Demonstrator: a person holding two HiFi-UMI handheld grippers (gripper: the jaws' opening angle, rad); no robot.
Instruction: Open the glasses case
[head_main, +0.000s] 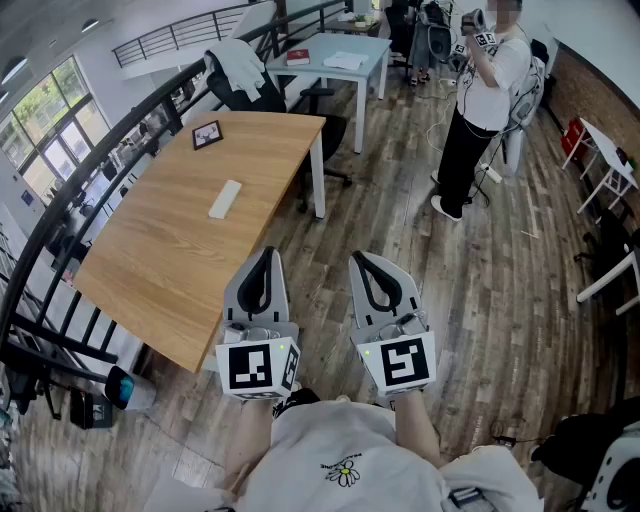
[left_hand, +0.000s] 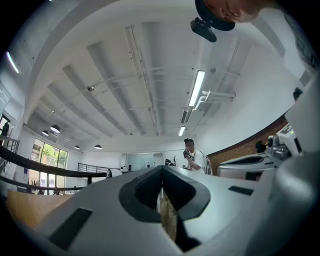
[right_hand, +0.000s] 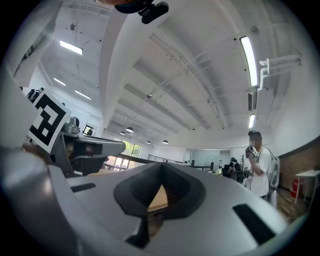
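Far left in head view: black railing (head_main: 60, 215), curving along a wooden table (head_main: 130, 270). One table of wood, with two things on it. Toward its far end, one small dark frame (head_main: 207, 134); picture on it too small to make out. Nearer the middle, one white case (head_main: 225, 198), lying flat and alone on the bare wood, just short of the table's right edge.

Next, left gripper (head_main: 265, 254): jaws clenched tip to tip on nothing, as seen in left gripper view (left_hand: 161, 172). Points up the table's near right side, with the case ahead and slightly left of the tips, well apart, untouched. Bears one marker cube (head_main: 255, 367) with a black-and-white square pattern, no letters.

Just beside it, right gripper (head_main: 358, 260): jaws likewise pressed together and empty in right gripper view (right_hand: 161, 170). Hangs over the plank floor (head_main: 420, 240), farther from the case than the left one. Bears a second marker cube (head_main: 403, 363), its pattern much like a blocky "F".

Below both, a white shirt with a small flower print (head_main: 343, 470); lettering above it too small to read.

Back right: one pale table (head_main: 335, 62), then one person (head_main: 485, 90) standing in white top and dark trousers, holding something up near the head.
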